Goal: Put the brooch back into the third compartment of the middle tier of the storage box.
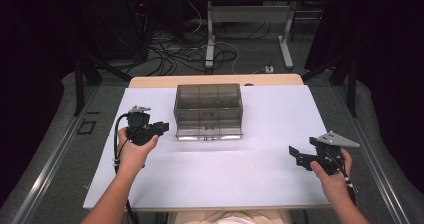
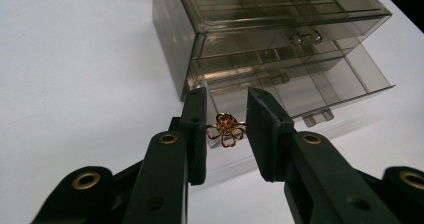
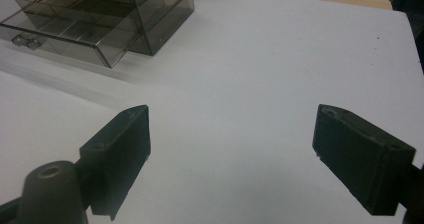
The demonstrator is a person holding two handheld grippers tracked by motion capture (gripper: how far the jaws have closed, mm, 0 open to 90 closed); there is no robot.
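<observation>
Brooch [image 2: 226, 129], a gold wire flower, is pinched between your left gripper [image 2: 226, 134] jaws near the open bottom drawer [image 2: 320, 86]; a jolt could drop it. Right gripper [image 3: 231, 151] gapes empty.

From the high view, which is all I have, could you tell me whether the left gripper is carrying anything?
Observer: Yes. The left gripper is shut on a small gold wire flower charm, seen in the left gripper view.
Operator: Thank you. Is any drawer of the organizer open?
Observer: The bottom drawer of the smoky clear drawer box is pulled out, just beyond the charm.
Operator: And how do the right gripper's jaws stand?
Observer: The right gripper is open wide, with bare white table between its jaws.
</observation>
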